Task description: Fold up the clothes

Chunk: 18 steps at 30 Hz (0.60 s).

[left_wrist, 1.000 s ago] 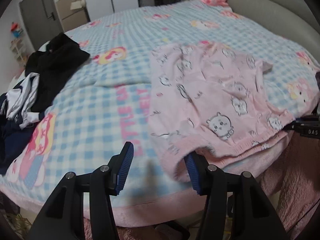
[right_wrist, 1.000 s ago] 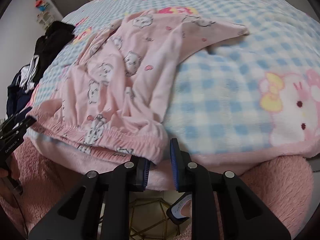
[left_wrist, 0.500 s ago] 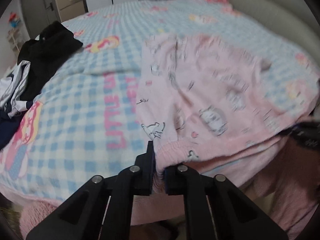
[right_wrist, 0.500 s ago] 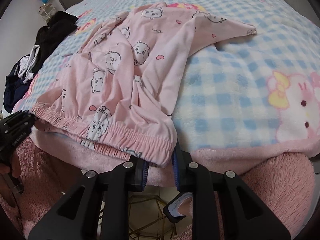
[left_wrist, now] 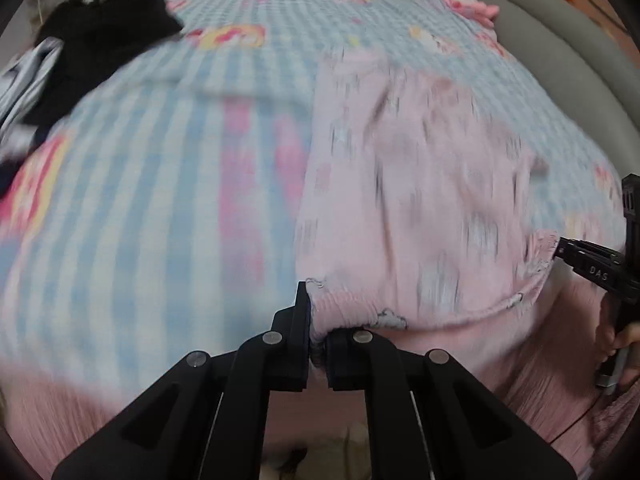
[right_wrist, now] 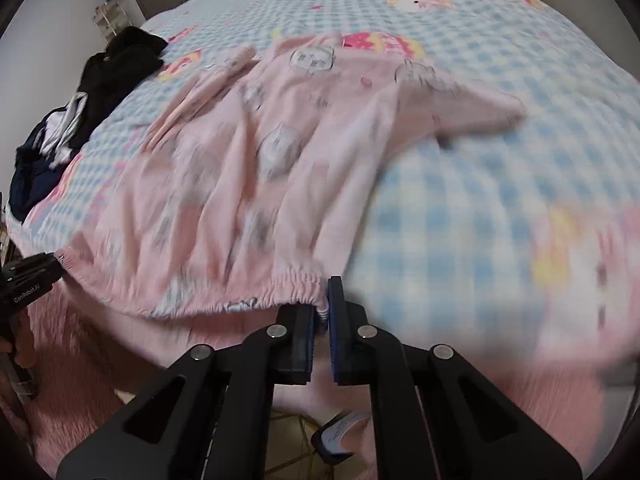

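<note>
Left wrist: grey headboard [left_wrist: 560,52]; right wrist: shelf [right_wrist: 110,16], slipper [right_wrist: 340,434]

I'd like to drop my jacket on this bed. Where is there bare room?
Bare blanket lies right of the pink pants, and a wide strip lies between the pants and the dark clothes pile. The far end looks free too. The near edge is crowded: the left gripper and right gripper pinch the waistband there.
</note>
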{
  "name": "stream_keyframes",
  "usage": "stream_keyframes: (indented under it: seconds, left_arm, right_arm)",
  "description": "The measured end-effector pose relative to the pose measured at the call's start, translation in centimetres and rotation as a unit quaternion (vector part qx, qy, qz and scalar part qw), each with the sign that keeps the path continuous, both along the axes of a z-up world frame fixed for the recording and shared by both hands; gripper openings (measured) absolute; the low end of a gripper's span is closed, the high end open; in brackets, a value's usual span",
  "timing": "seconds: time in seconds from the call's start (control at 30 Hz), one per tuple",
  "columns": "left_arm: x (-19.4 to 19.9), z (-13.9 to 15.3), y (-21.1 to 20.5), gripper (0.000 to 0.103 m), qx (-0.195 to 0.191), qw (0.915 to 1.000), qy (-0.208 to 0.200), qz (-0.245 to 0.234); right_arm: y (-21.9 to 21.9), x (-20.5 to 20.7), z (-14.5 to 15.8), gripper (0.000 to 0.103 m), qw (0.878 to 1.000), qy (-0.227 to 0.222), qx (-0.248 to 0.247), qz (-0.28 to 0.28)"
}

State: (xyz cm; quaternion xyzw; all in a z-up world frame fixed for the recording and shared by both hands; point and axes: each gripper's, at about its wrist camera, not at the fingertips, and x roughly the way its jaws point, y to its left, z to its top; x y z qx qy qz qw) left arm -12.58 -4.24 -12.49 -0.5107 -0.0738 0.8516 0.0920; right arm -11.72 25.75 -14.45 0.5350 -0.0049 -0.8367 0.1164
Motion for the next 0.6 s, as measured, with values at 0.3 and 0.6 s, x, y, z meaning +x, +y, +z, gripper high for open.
stream_keyframes:
  seconds: [0.3, 0.6]
  left_arm:
    - [-6.8, 29.9, -0.9, 0.006, 0.001, 0.9513, 0.308, 0.022]
    - [-2.4, 19.1, -2.3, 0.006, -0.014, 0.9723, 0.232, 0.024]
  right_arm:
    - [-1.5, -9.8, 32.3, 0.004, 0.942, 0.328, 0.067, -0.013]
    - [-1.7, -2.3, 27.8, 0.004, 0.945, 0.328, 0.01, -0.003]
